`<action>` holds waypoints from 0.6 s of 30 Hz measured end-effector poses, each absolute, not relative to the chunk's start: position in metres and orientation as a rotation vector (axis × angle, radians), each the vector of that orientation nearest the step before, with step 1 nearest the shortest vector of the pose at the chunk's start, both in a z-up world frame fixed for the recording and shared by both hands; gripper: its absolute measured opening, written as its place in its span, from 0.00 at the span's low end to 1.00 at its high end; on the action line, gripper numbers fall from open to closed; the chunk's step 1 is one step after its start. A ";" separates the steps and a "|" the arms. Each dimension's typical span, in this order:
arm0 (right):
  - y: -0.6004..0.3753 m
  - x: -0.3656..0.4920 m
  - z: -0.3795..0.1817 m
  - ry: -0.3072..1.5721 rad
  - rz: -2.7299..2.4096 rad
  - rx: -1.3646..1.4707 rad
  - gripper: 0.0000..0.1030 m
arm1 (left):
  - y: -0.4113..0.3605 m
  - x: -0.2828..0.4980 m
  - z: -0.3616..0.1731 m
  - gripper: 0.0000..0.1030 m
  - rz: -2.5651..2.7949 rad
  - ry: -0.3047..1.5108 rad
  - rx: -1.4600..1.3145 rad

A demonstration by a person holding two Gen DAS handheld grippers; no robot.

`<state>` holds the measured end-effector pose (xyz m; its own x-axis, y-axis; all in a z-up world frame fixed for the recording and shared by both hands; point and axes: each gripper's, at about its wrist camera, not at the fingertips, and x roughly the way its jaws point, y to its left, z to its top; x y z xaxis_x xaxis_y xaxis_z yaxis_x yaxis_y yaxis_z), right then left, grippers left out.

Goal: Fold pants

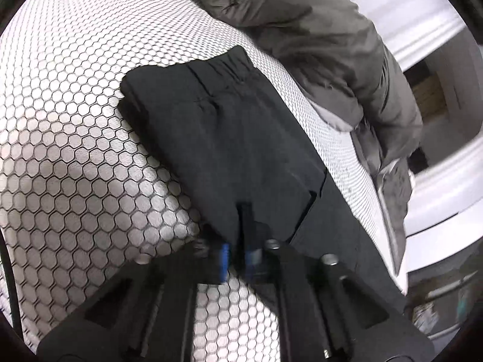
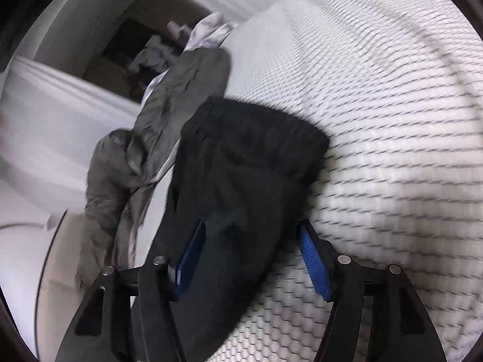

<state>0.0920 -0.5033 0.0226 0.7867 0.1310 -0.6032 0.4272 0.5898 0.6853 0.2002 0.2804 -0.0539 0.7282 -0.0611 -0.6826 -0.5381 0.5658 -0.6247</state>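
You are working over a wide white surface [image 1: 75, 138] printed with a dark honeycomb pattern; it looks like a padded mattress rather than a desk, though the pictures do not settle that. Along its far edge lies a rumpled grey-green jacket [image 1: 326, 45], beside the work but not part of it. The black pants [image 1: 229, 138] lie on the white surface as a long, already doubled stack, elastic waistband at the far end, the near end reaching your tools. In the left wrist view, the left gripper [image 1: 240, 229] has its fingers clenched on the near edge of the cloth, pinching a thin fold between the blue pads. In the right wrist view, the right gripper [image 2: 253, 256] stands partly spread, blue pads on either side of the near cloth with gaps showing, so it looks released and not grasping. Both views are blurred. To do this fold well, close the right fingers on the matching corner, lift both corners evenly, carry them toward the waistband, and set the edges flush. Keep the cloth clear of the jacket.
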 end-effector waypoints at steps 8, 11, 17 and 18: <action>-0.475 0.090 0.022 0.685 -0.166 0.845 0.09 | 0.310 0.162 -0.028 0.01 0.372 0.653 -0.896; -0.444 0.071 0.023 0.720 -0.097 0.806 0.08 | 0.339 0.129 -0.027 0.01 0.433 0.650 -0.899; -0.427 0.054 0.007 0.794 0.087 0.838 0.18 | 0.359 0.101 -0.028 0.07 0.498 0.690 -0.815; -0.436 0.054 0.005 0.799 0.091 0.874 0.25 | 0.354 0.099 -0.021 0.07 0.509 0.684 -0.781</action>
<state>0.0543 -0.4358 0.0047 0.7131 0.3810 -0.5885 0.2389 0.6571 0.7149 0.0989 0.3544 -0.0206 0.6748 0.1644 -0.7194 -0.6420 0.6115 -0.4625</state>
